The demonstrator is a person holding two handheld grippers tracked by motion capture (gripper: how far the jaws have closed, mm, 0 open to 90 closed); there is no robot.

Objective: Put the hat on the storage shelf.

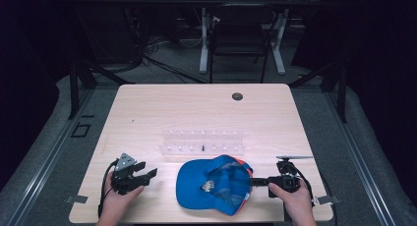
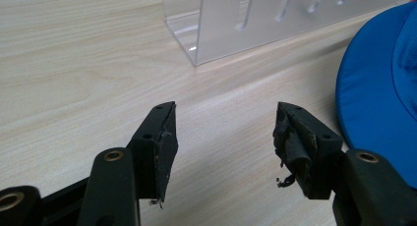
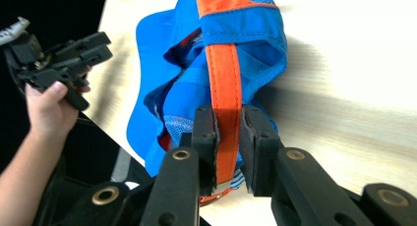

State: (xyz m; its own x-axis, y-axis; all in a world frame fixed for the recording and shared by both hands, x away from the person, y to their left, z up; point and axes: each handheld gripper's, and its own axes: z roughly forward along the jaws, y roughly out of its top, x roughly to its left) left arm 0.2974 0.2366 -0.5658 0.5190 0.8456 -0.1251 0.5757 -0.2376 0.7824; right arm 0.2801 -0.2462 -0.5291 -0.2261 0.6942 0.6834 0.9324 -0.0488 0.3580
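Blue cap [image 1: 215, 183] at near edge of worktop [image 1: 147, 108], crown up-turned. Right hand-held gripper [image 3: 228, 137] clamped on orange rear strap [image 3: 223, 69]. Left hand-held gripper [image 2: 223, 137] apart, empty, just beside brim. Judged best: keep strap pinched mid-width, lift slowly, take brim with left to steady. Beyond, clear acrylic rack [image 1: 201, 141], well clear of cap.

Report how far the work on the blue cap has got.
Done: the right gripper is shut on the orange strap at the back of the blue cap. In hand: the cap lies on the table, in front of the clear rack. Left: the left gripper is open beside the brim, holding nothing; the cap is not yet moved anywhere.
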